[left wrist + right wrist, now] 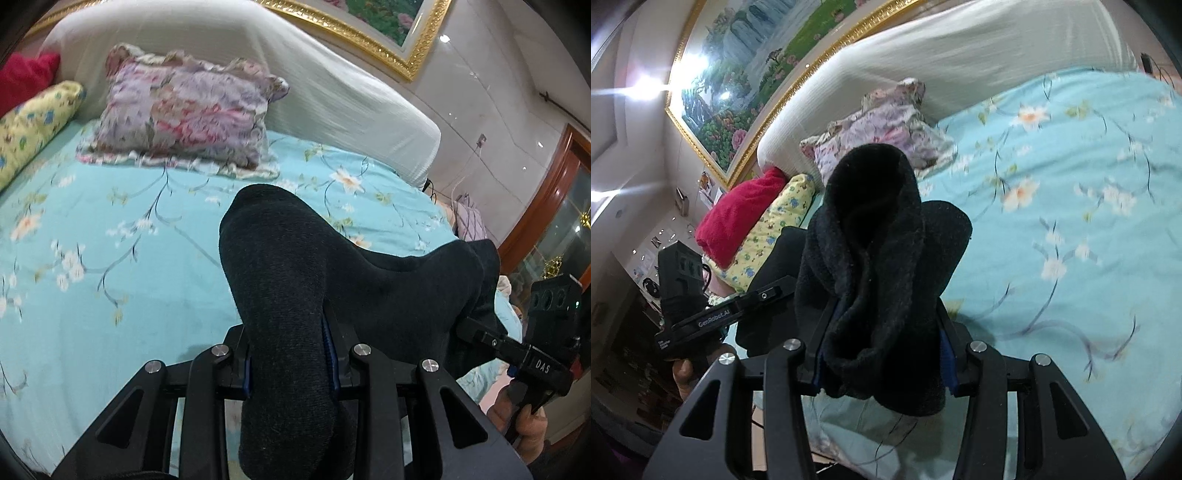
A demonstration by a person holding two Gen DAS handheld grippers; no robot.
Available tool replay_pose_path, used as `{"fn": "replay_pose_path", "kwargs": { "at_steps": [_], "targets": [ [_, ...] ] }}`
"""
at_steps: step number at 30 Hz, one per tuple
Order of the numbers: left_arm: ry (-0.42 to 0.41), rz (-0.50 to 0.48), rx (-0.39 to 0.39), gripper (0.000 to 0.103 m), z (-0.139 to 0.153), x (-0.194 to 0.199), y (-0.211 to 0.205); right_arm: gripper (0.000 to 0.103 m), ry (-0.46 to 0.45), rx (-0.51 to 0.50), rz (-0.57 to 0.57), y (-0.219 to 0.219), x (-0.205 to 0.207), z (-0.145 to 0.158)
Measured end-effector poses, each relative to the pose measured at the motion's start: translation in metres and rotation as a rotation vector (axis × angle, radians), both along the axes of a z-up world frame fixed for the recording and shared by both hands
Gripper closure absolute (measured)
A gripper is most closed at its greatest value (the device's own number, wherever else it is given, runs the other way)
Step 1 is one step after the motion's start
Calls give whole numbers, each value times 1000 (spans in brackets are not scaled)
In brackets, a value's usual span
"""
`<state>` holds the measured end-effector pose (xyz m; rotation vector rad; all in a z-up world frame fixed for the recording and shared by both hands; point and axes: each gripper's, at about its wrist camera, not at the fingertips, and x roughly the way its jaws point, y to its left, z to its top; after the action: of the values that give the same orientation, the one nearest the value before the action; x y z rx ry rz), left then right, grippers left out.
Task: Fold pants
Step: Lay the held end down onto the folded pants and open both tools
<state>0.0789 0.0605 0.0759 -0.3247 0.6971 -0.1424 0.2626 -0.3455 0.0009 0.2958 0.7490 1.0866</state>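
Both grippers clamped on dark pants (295, 280): left gripper (291, 365), right gripper (882, 354). Pants held up, bunched, above near edge of bed (110, 258). Step: carrying to lay out. Next: spread flat on sheet, short of pillow (184, 107).

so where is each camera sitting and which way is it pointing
Left wrist: sits on the left hand-held gripper, looking along its fingers across the bed toward the floral pillow and headboard; its jaws grip the black pants, and the other gripper and a hand show at right.
Right wrist: sits on the right hand-held gripper, facing the same headboard; it grips the pants too, with the other gripper at left.
Shared: pants, pillow, bed, headboard, painting.
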Motion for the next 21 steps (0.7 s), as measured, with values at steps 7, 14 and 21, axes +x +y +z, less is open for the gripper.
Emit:
{"fn": "replay_pose_path", "kwargs": {
  "at_steps": [7,14,21],
  "targets": [
    [-22,20,47,74,12,30,4,55,-48,-10,7,19,31,18],
    [-8,59,40,74,14,54,15,55,-49,-23,30,38,58,23],
    [24,98,50,74,2,85,32,55,-29,-32,52,64,83,16]
  ]
}}
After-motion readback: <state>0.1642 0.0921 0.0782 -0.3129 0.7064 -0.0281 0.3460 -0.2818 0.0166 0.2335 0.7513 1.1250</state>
